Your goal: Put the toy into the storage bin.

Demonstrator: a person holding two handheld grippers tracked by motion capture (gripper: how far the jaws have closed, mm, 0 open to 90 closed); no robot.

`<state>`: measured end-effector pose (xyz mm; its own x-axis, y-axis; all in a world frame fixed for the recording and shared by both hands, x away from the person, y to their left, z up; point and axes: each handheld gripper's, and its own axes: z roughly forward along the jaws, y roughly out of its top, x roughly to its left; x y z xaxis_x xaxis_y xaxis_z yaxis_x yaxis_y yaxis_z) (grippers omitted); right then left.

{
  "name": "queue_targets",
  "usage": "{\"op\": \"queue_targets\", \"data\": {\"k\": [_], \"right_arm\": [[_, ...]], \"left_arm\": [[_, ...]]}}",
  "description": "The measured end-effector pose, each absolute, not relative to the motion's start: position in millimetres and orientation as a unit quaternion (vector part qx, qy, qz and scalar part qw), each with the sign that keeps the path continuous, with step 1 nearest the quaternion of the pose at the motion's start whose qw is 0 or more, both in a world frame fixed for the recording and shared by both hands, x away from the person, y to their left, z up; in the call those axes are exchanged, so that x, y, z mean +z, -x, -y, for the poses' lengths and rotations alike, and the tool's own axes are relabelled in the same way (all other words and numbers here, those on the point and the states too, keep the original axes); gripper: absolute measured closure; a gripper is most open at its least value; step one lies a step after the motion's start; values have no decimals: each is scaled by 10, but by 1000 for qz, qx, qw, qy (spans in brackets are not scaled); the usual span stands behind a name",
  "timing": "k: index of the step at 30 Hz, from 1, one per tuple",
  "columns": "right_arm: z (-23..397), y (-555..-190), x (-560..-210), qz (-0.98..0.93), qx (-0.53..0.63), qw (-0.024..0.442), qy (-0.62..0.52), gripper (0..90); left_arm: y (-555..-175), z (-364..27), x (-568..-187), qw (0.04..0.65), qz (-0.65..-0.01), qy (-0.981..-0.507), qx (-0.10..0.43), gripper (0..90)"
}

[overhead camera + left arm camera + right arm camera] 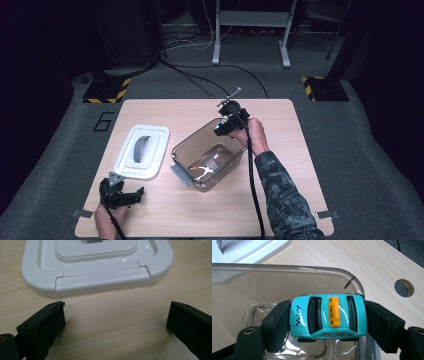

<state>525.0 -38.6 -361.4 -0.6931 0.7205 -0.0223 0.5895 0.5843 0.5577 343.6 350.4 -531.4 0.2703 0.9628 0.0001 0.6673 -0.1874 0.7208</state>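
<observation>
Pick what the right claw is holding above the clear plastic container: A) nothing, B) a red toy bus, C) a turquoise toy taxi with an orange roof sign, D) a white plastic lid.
C: in the right gripper view the right claw clamps the turquoise toy taxi end to end over the clear plastic container.

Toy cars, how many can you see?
1. A small turquoise toy taxi with a yellow roof sign is clamped end to end in the right gripper, above the clear brownish plastic box. None show elsewhere.

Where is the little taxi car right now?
The turquoise toy taxi is clamped in the right gripper, held over the clear plastic box mid-table, right of the white lid.
</observation>
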Motion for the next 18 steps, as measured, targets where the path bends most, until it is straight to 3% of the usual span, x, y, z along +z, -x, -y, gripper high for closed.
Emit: {"op": "queue_targets", "data": {"k": [18], "right_arm": [[272, -5349, -3829, -882, 262, 105, -378, 244]], "left_arm": [[-3434, -3502, -5314, 312, -556, -733, 237, 15]]}}
